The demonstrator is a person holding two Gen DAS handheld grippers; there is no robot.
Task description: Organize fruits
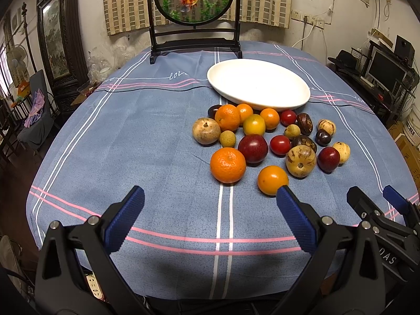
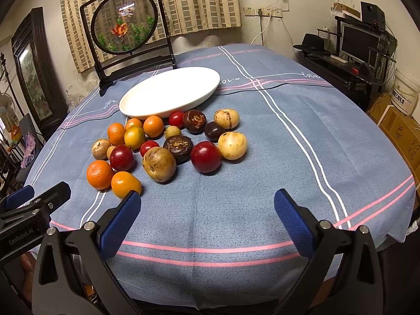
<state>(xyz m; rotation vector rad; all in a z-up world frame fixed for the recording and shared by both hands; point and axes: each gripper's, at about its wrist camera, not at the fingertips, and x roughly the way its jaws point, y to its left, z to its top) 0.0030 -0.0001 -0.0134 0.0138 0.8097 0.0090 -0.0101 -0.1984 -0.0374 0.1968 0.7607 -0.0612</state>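
A pile of fruit lies on the blue tablecloth in front of an empty white oval plate (image 1: 258,84), which also shows in the right wrist view (image 2: 170,92). Nearest are a large mandarin (image 1: 227,164) (image 2: 99,174) and a smooth orange (image 1: 272,179) (image 2: 126,184); behind them lie red plums (image 1: 252,148) (image 2: 206,156), tan passion fruits (image 1: 300,160) (image 2: 158,164), cherry tomatoes (image 1: 280,145) and dark brown fruits (image 2: 178,148). My left gripper (image 1: 210,197) is open and empty, just short of the oranges. My right gripper (image 2: 207,200) is open and empty, near the table's front.
A black-framed round goldfish screen (image 1: 194,13) (image 2: 126,29) stands behind the plate. The right gripper shows at the right edge of the left wrist view (image 1: 375,210), the left gripper at the left edge of the right wrist view (image 2: 34,204). Furniture rings the table.
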